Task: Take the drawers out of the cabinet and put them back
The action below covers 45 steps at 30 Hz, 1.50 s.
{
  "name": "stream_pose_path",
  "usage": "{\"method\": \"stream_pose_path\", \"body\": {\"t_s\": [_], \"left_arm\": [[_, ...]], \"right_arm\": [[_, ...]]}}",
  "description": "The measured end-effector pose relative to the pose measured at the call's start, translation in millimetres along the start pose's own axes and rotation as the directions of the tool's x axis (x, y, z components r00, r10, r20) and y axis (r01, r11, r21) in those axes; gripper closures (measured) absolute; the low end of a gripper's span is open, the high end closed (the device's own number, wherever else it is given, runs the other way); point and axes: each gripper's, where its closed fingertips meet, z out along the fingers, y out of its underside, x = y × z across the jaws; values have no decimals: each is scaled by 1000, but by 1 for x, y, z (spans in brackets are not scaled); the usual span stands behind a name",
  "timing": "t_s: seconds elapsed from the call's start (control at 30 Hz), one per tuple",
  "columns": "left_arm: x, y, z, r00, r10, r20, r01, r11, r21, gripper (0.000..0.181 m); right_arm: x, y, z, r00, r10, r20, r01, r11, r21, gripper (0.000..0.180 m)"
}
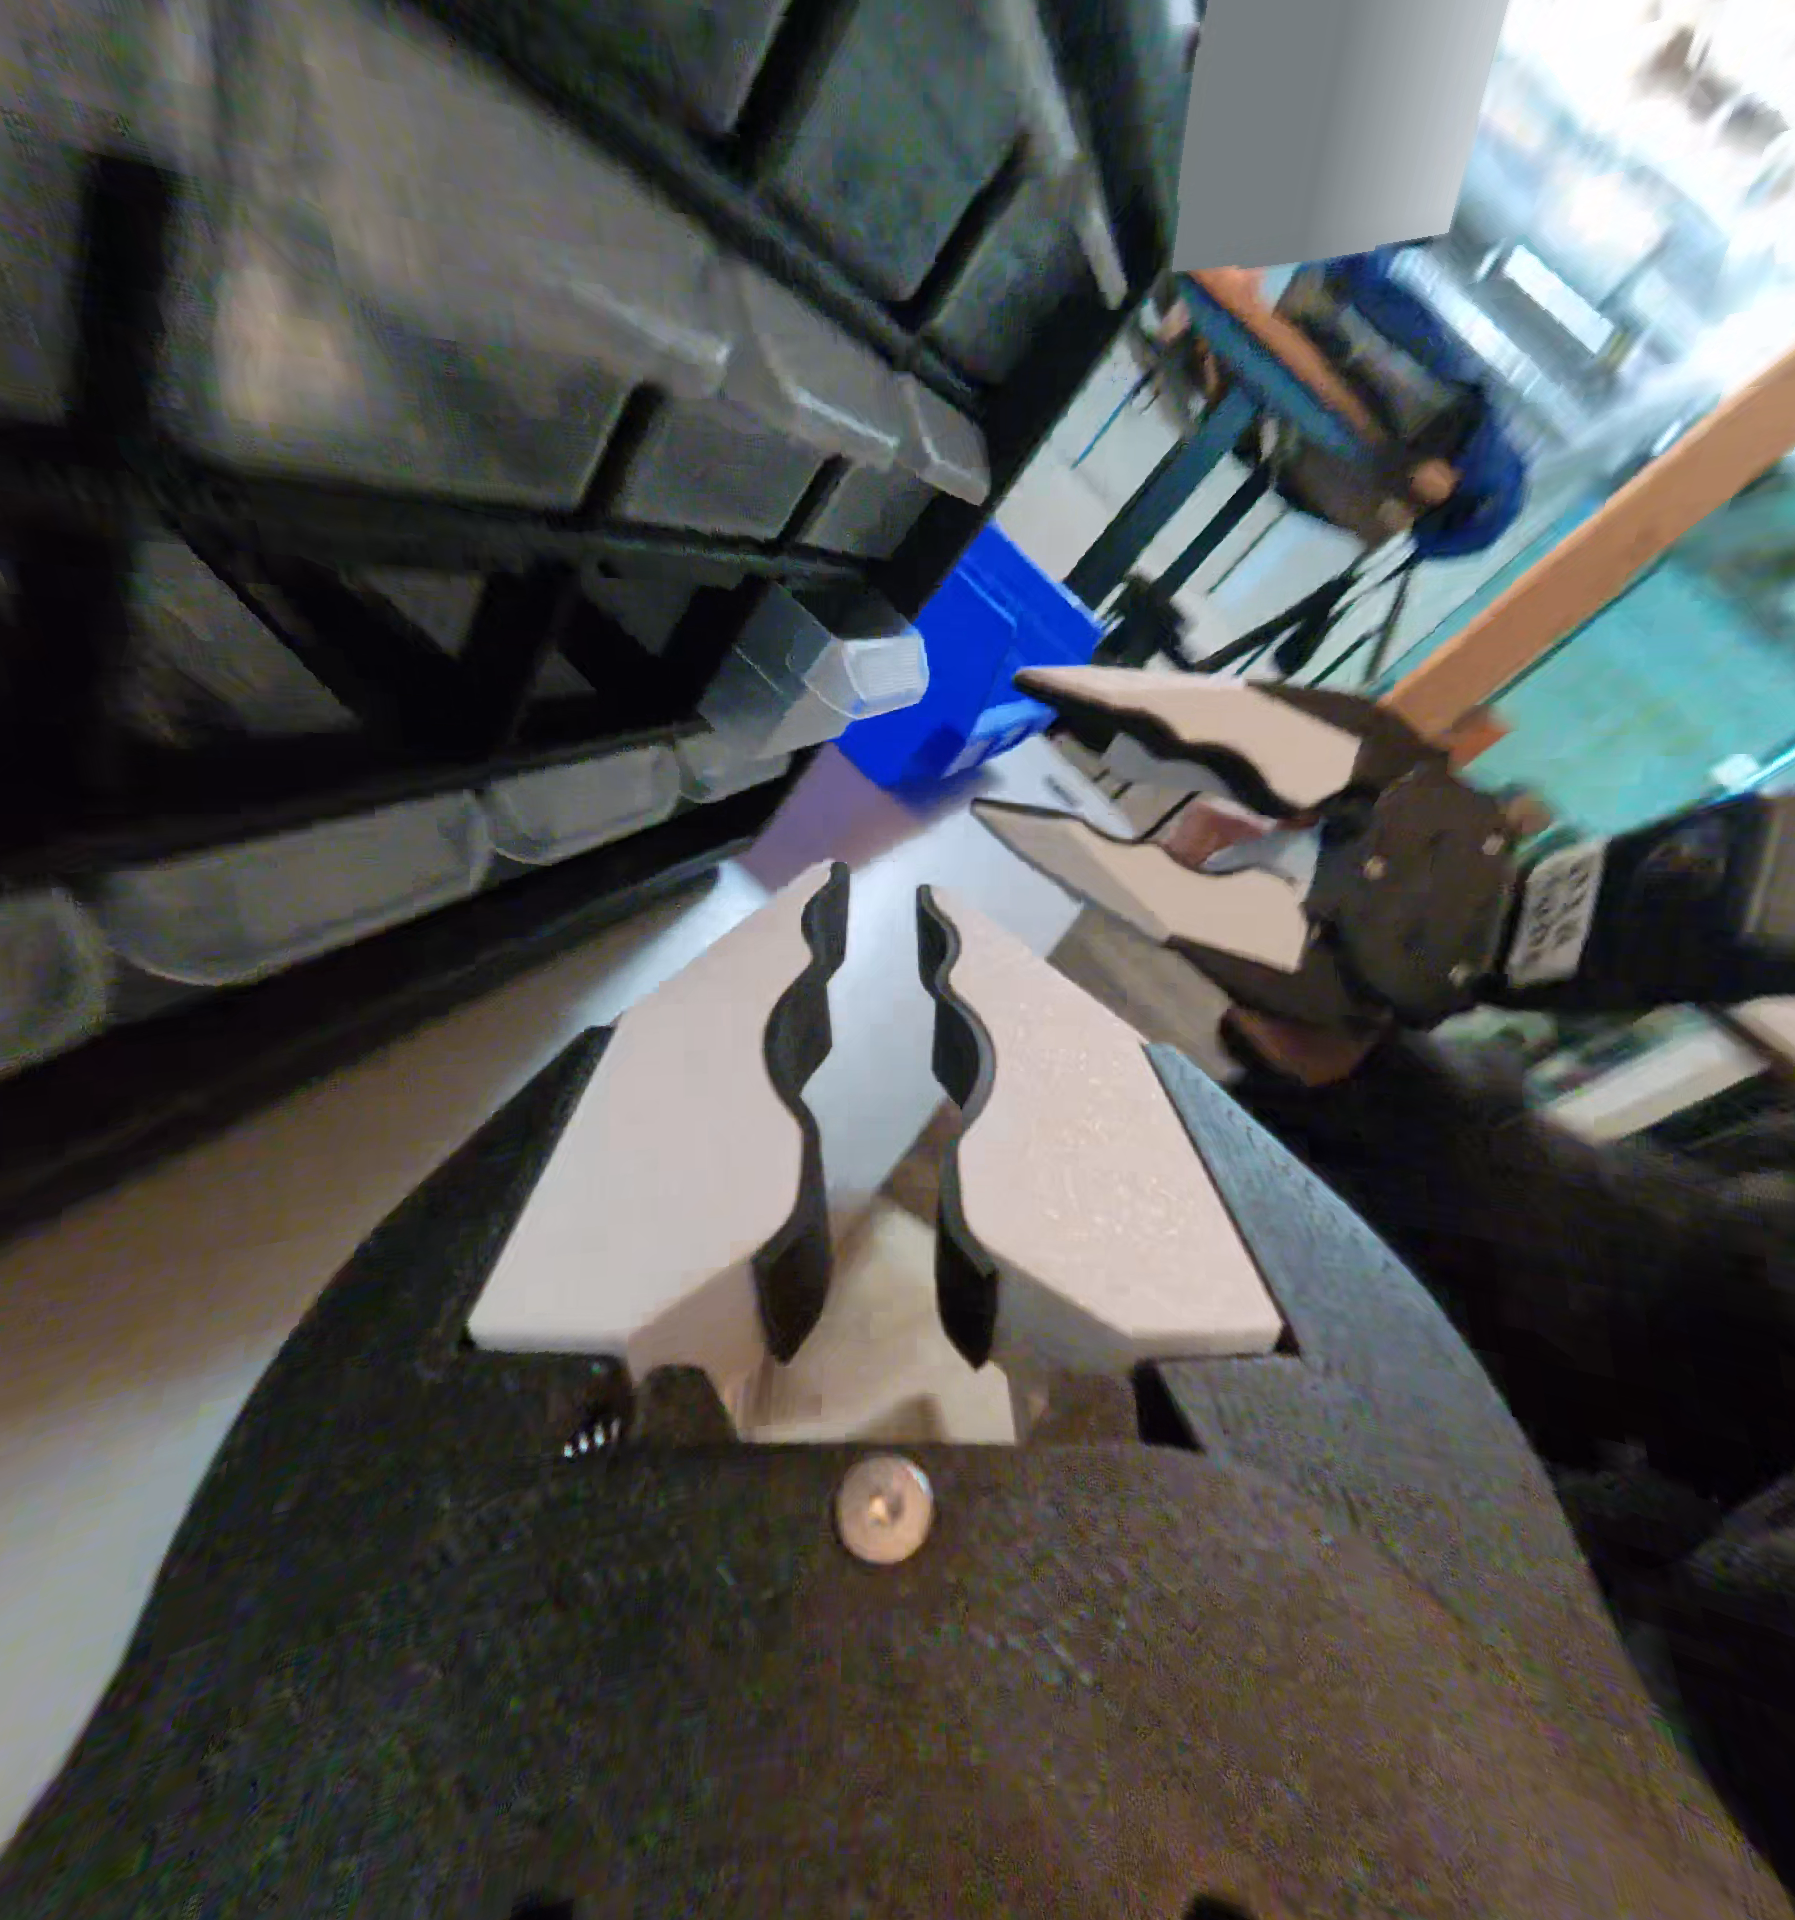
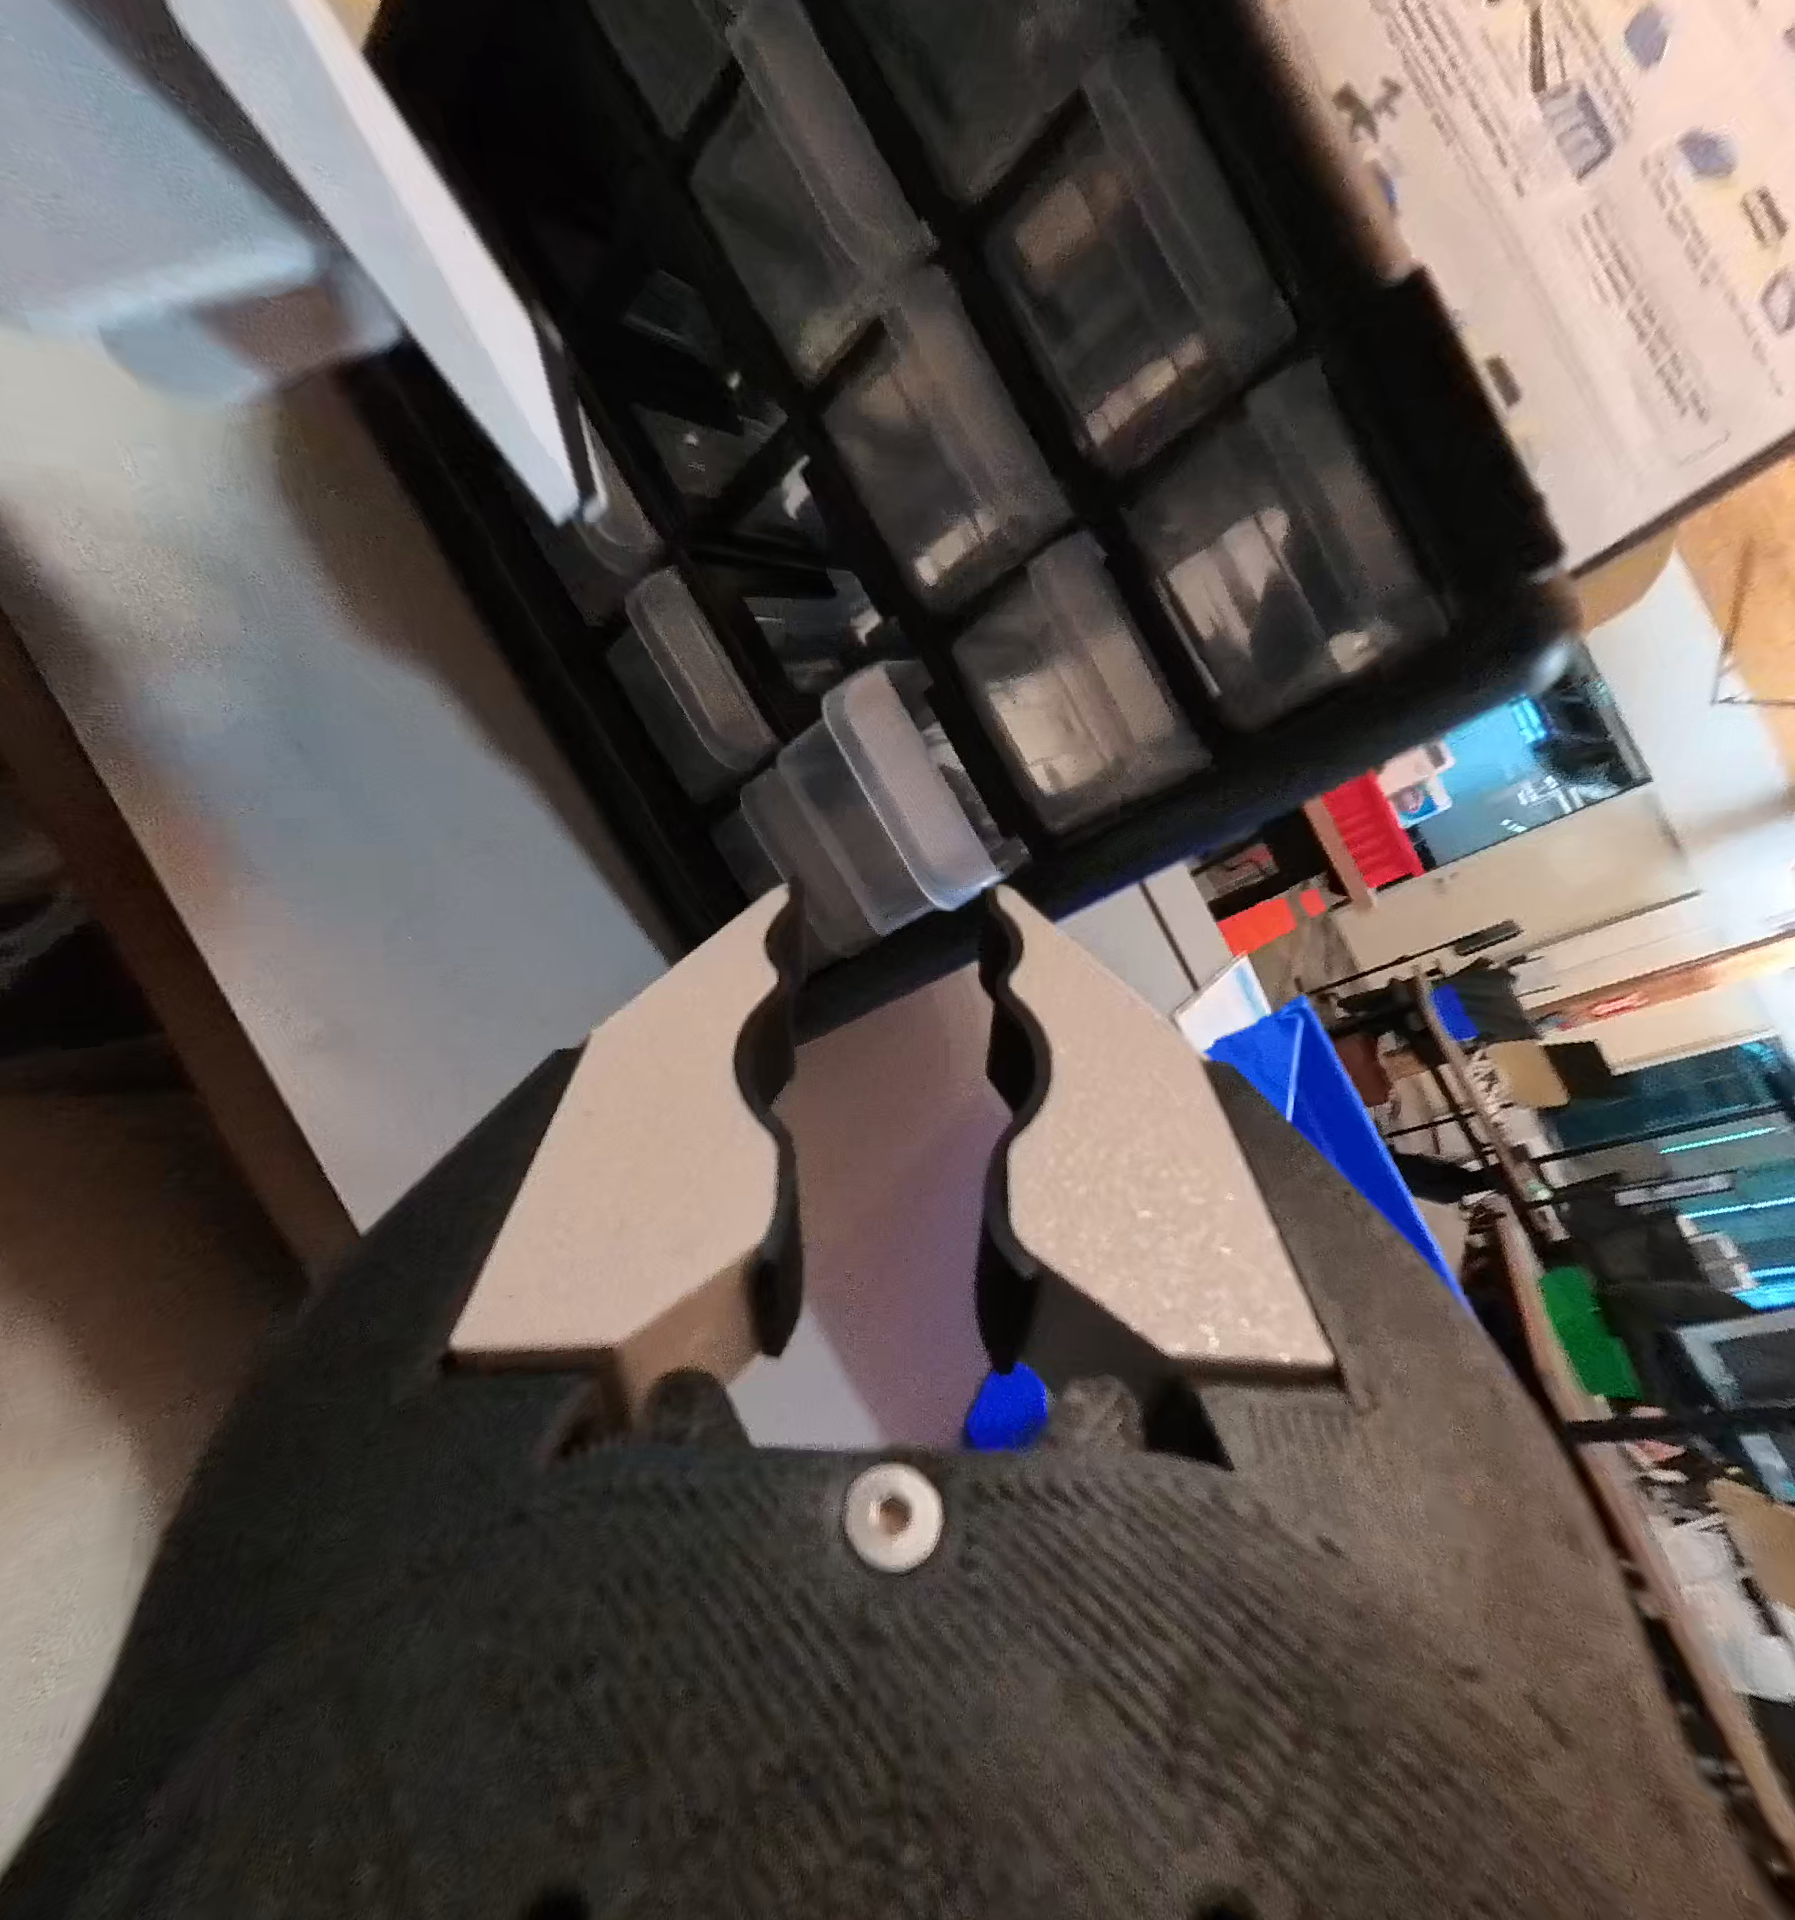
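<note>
A black cabinet [image 1: 519, 540] with rows of clear drawers fills the upper left of the left wrist view and also shows in the right wrist view [image 2: 1475, 488]. One clear drawer [image 2: 872, 800] sticks partly out of a lower row; it also shows in the left wrist view [image 1: 831, 675]. My right gripper [image 2: 888, 909] is open, its tips just in front of that drawer's front end, nothing between the jaws. It also shows in the left wrist view [image 1: 1007, 743], a little right of the drawer. My left gripper [image 1: 877, 894] is slightly open and empty, low over the white table [image 1: 197, 1299].
Some cabinet slots [image 2: 706, 416] look empty and dark. A blue bin [image 1: 966, 665] stands on the table past the cabinet's end, also in the right wrist view [image 2: 1319, 1101]. A white board [image 2: 405, 260] lies at the upper left. Benches and shelving stand behind.
</note>
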Motion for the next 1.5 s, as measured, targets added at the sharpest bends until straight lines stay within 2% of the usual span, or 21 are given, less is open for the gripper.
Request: {"method": "stream_pose_path", "body": {"t_s": [0.07,0.13,0.2,0.27,0.37,0.47,0.6,0.7,0.93,1.1,1.27,1.5], "left_arm": [[-5,-7,-15,988,149,46,-149,989,-1,163],[-10,-18,-26,977,196,86,-200,979,35,155],[-11,-25,-32,985,163,62,-167,984,70,148],[-13,-21,-33,994,103,20,-104,993,55,144],[-20,-12,-33,1000,23,-3,-22,999,41,143],[-17,-14,-34,999,-31,-35,33,998,51,141],[-18,-21,-37,1000,25,-9,-24,997,71,141],[-18,-19,-35,999,36,-1,-35,997,64,141],[-18,-10,-31,999,48,1,-48,998,32,140],[-22,-12,-33,1000,22,3,-22,998,51,141],[-23,-18,-36,1000,27,7,-28,997,76,142],[-19,-16,-35,999,36,-3,-36,997,66,142]], "right_arm": [[-4,-2,6,999,-50,6,50,999,-3,148],[-7,-5,13,993,-116,10,116,993,0,149],[-7,-10,20,982,-189,2,189,982,13,157],[-6,-23,22,965,-262,-11,262,963,63,172],[-5,-39,29,943,-329,-40,332,936,119,173],[-10,-35,39,937,-347,-30,348,933,91,168],[-13,-27,37,919,-392,-42,394,917,60,164],[-9,-20,40,930,-366,-40,367,930,31,154],[2,-10,42,945,-321,-64,322,947,0,147],[6,-6,46,924,-365,-110,364,931,-36,149],[4,-9,44,891,-428,-149,427,903,-44,165],[-1,-11,33,881,-460,-111,458,888,-41,166]]}}
